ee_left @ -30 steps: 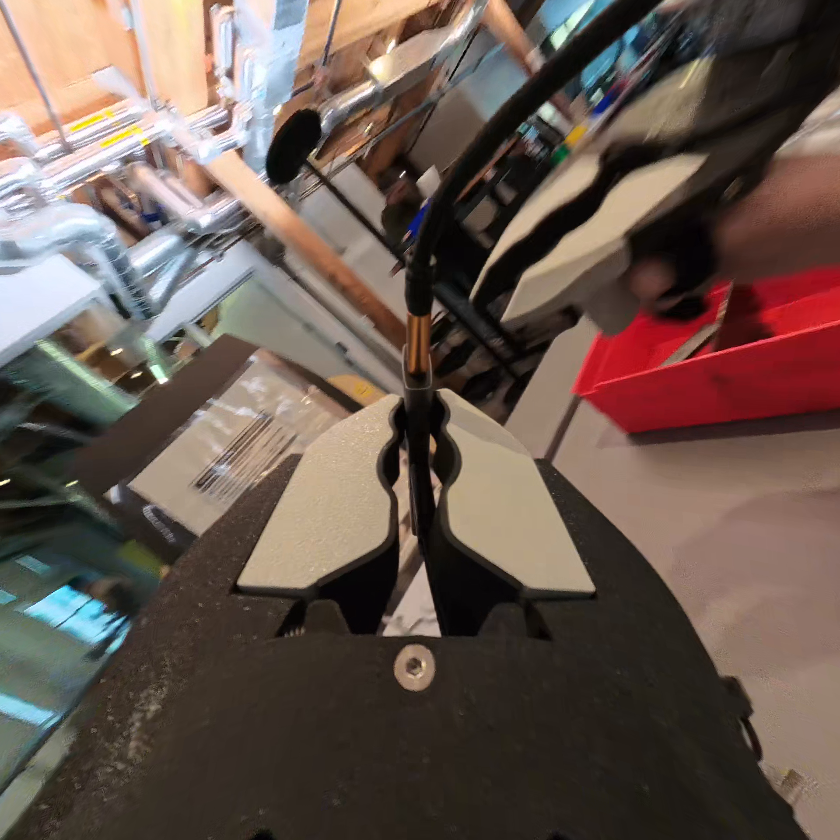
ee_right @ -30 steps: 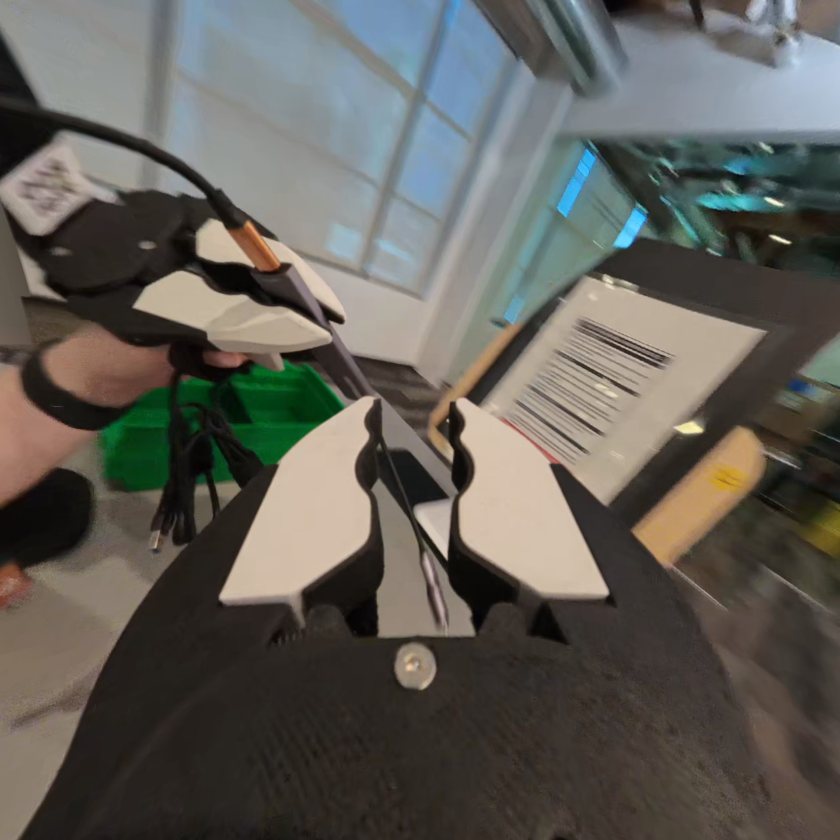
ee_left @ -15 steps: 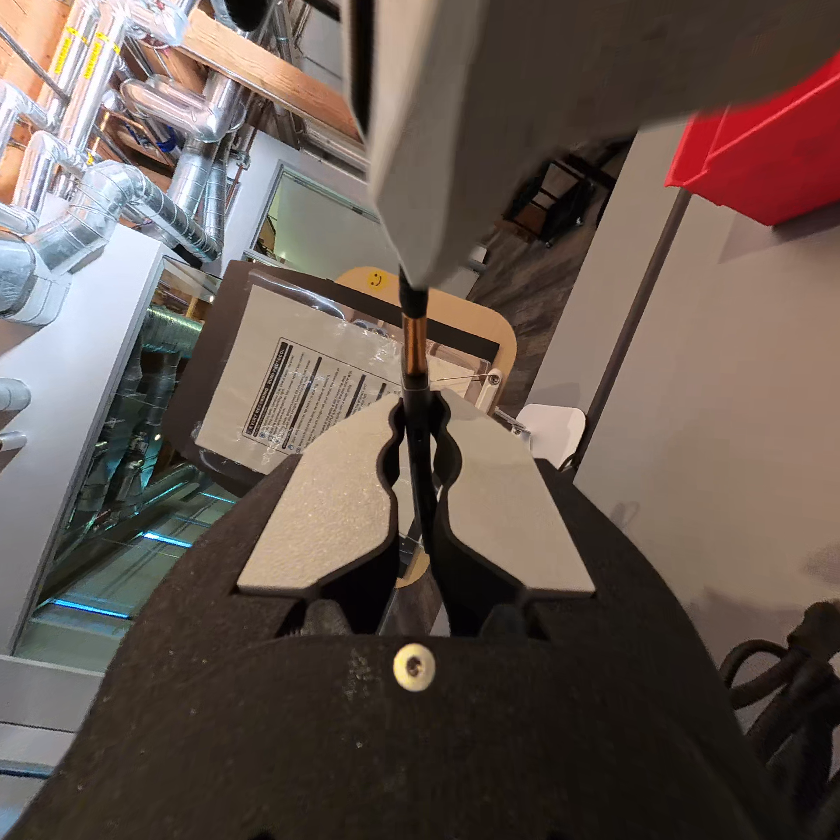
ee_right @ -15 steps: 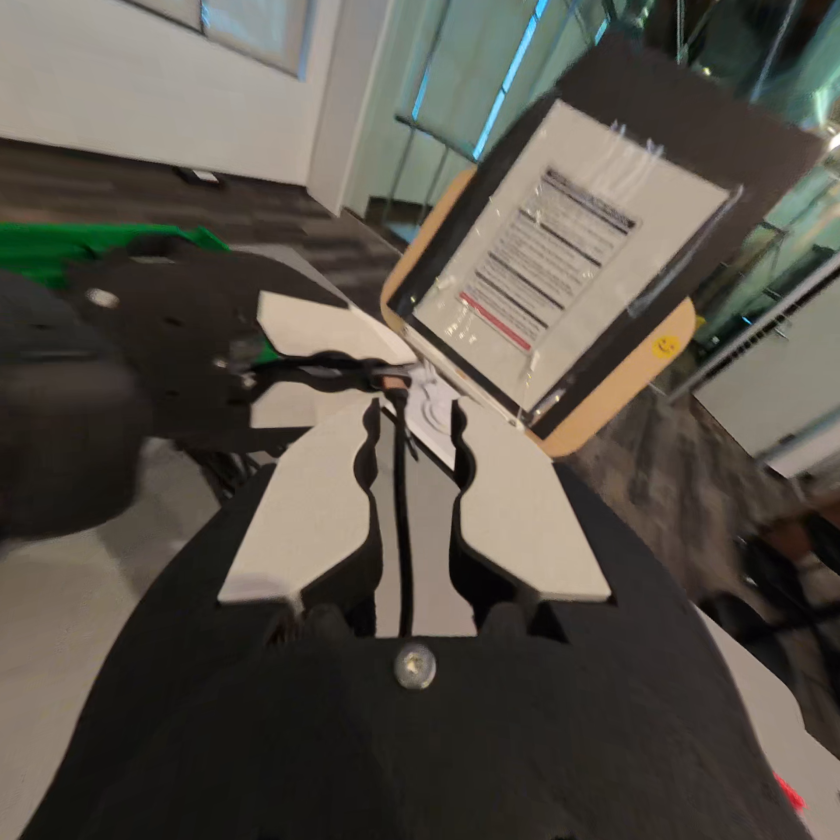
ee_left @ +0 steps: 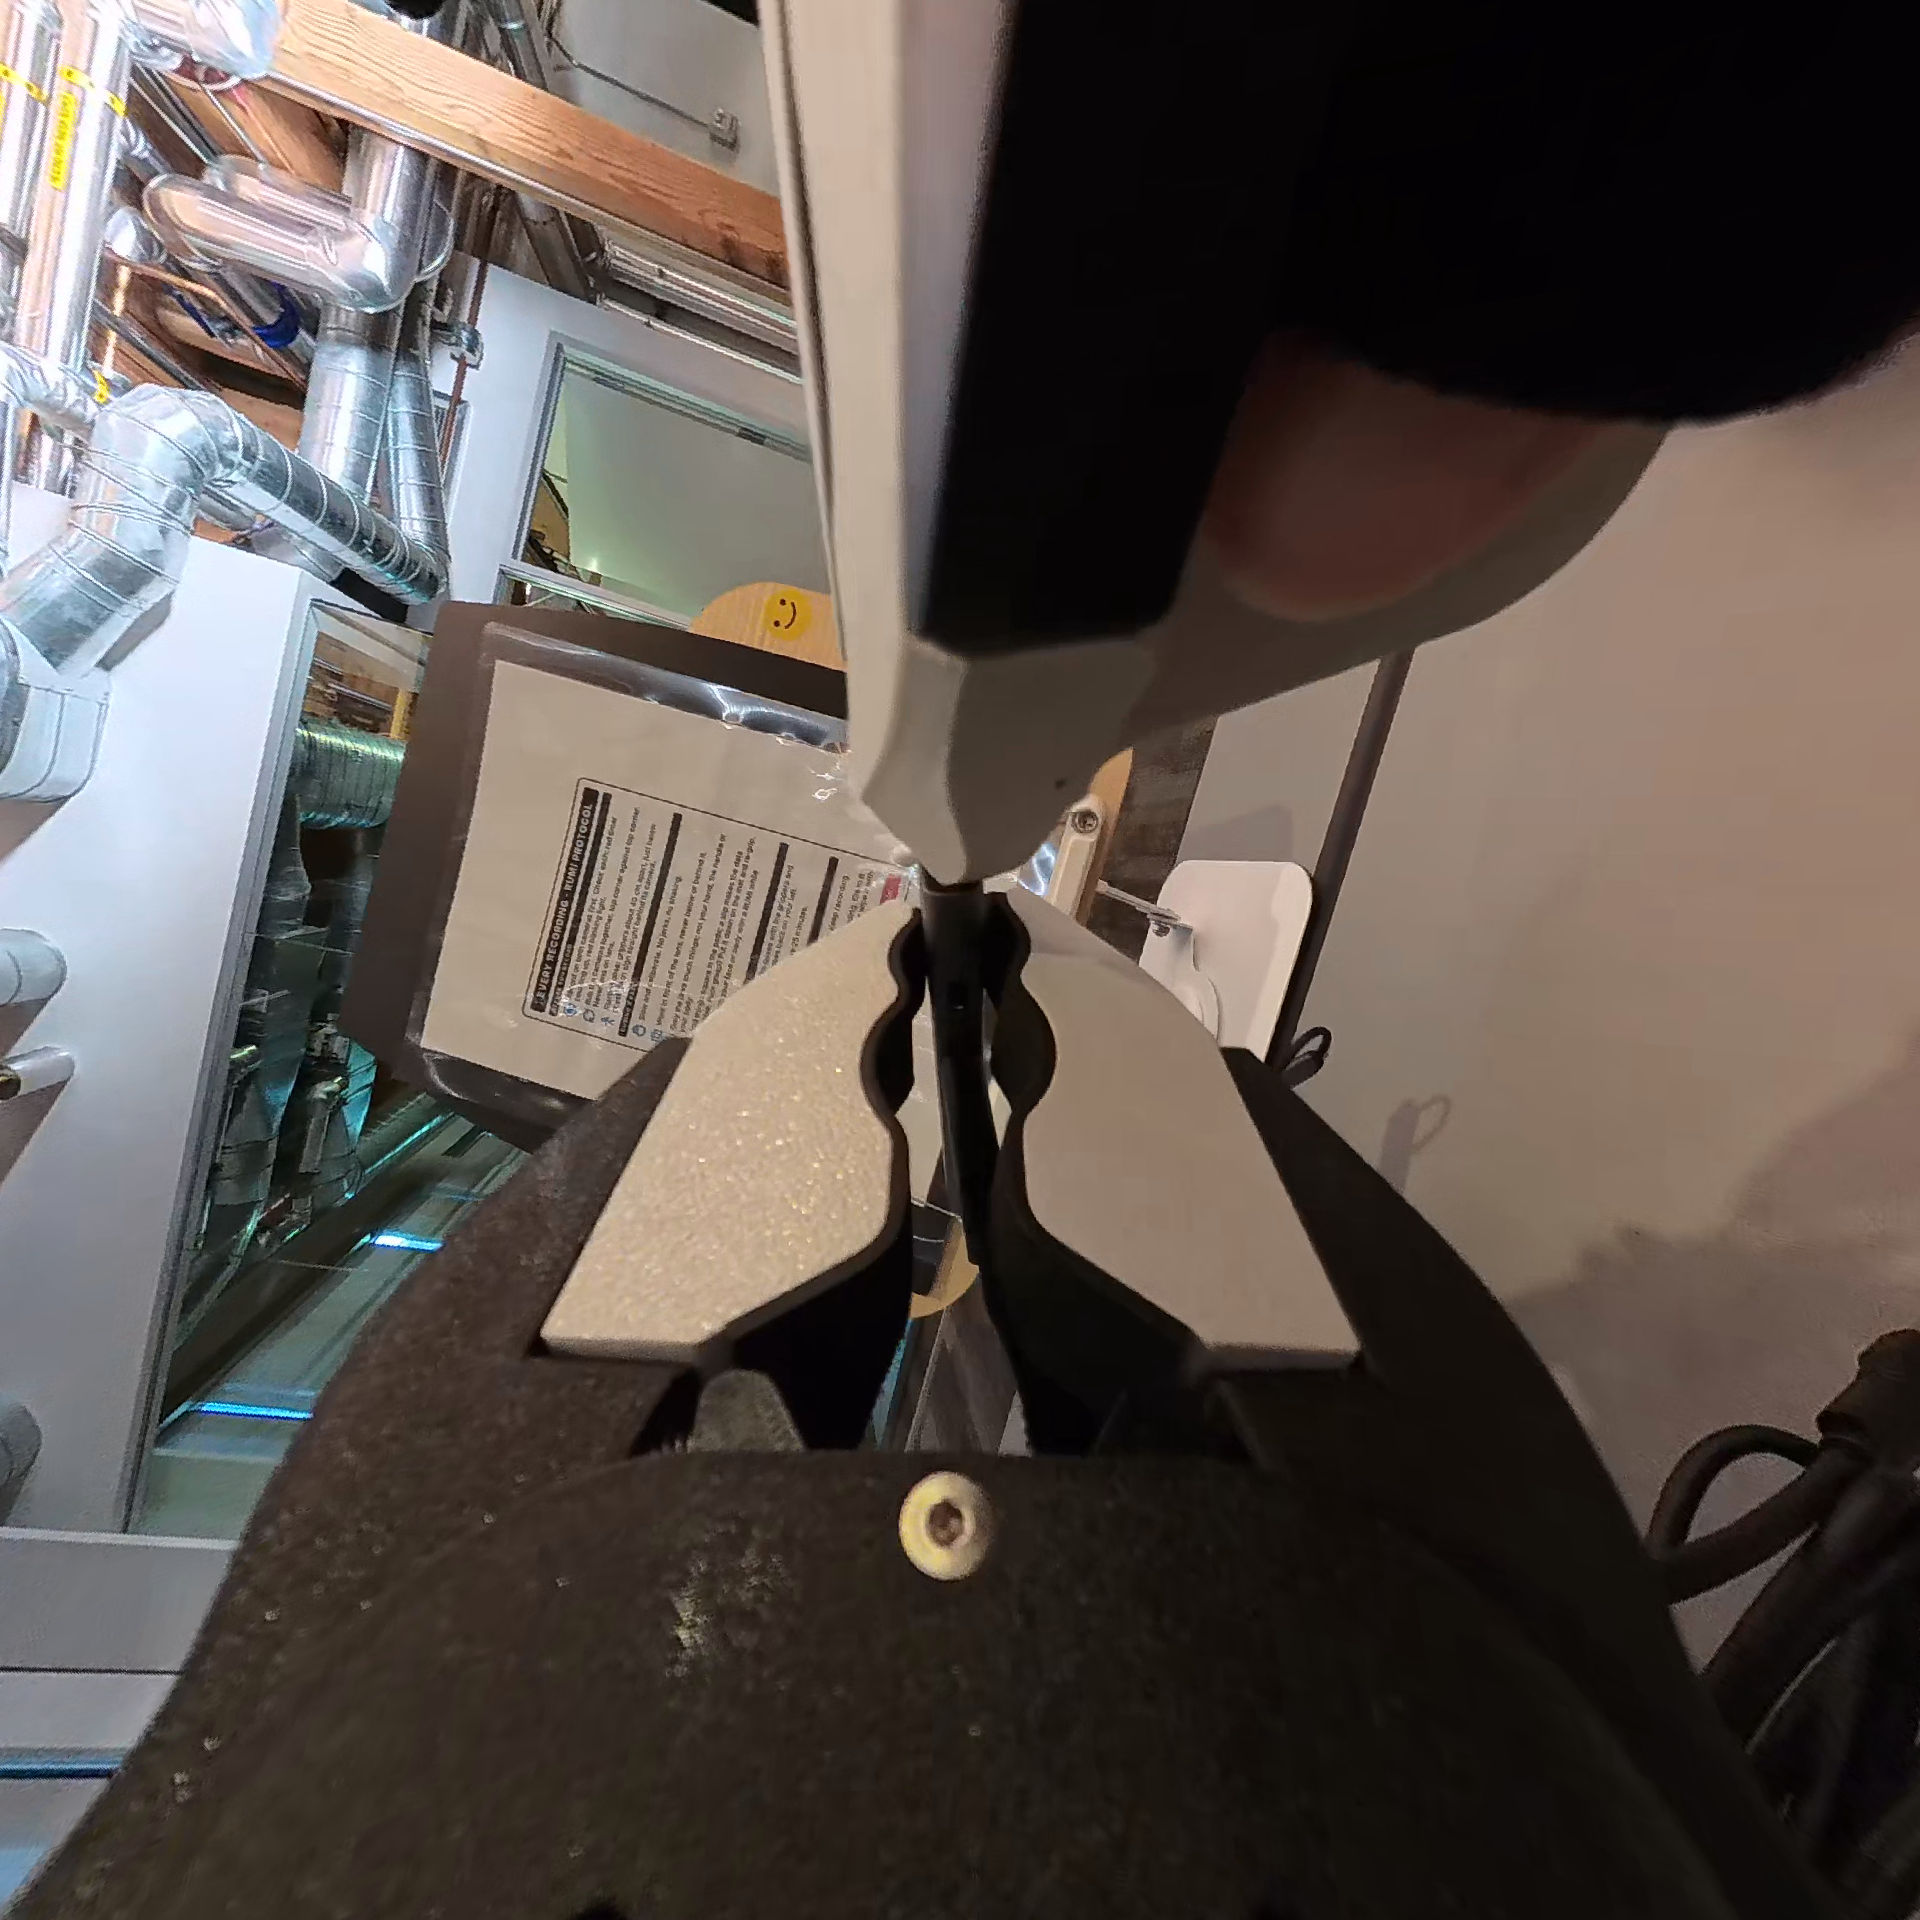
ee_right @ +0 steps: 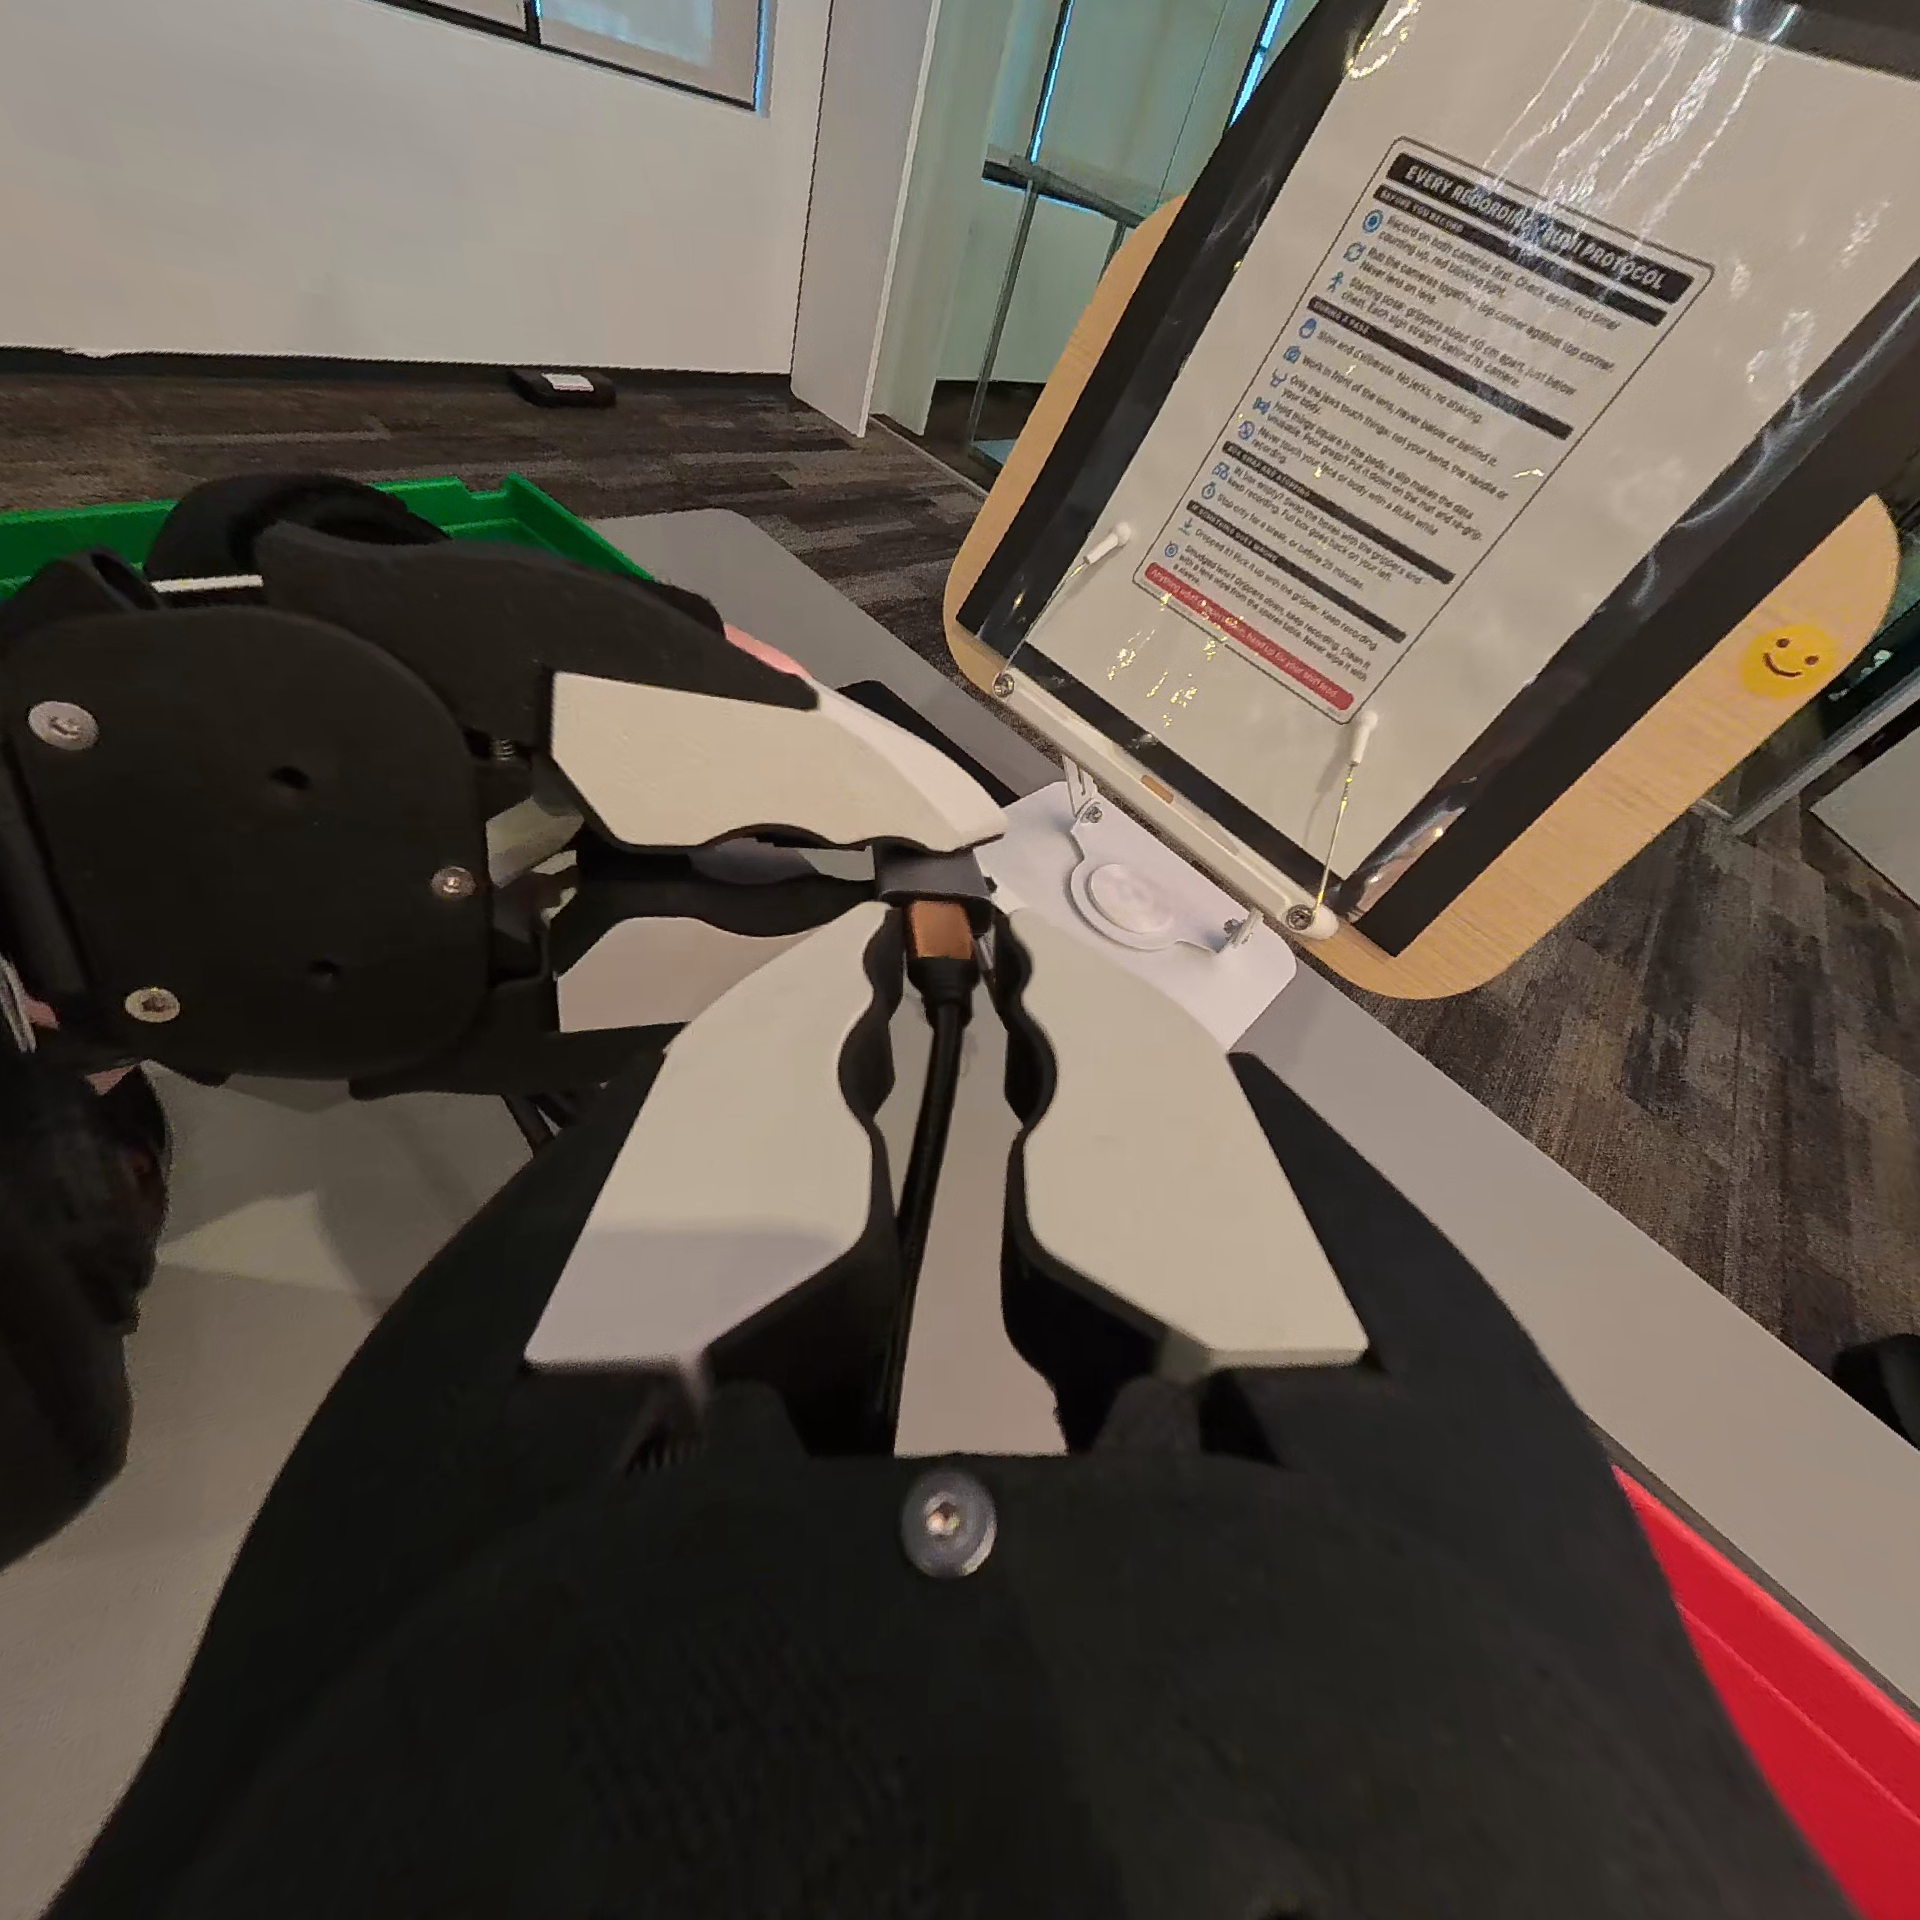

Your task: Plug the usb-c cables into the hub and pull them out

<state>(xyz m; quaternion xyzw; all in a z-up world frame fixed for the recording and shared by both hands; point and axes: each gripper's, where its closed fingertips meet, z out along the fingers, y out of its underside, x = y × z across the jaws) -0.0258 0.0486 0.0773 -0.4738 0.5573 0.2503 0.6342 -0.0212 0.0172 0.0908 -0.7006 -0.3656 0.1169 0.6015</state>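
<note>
My left gripper (ee_left: 961,925) is shut on a thin dark grey hub (ee_left: 961,1039), seen edge-on between its fingers. In the right wrist view the hub's grey end (ee_right: 930,881) sticks out under the left gripper's upper finger (ee_right: 748,748). A black usb-c cable (ee_right: 930,1122) with a copper collar (ee_right: 938,928) meets that end. My right gripper (ee_right: 943,935) is shut on the cable at the collar, and the cable runs back between its fingers. In the left wrist view a right finger (ee_left: 987,748) covers the collar from above. The joint itself is hidden.
A grey table (ee_right: 1455,1247) lies below. A stand with a laminated sheet (ee_right: 1351,436) on a white base (ee_right: 1164,935) is just beyond the grippers. A green bin (ee_right: 62,530) is at the left, a red bin (ee_right: 1818,1714) at the right. A bundle of black cables (ee_left: 1818,1507) lies nearby. The tips of both grippers are at nearly the same place.
The two grippers have come together. The right gripper has moved onto the cable's copper collar and its fingers have narrowed onto it. The left gripper still holds the hub.
</note>
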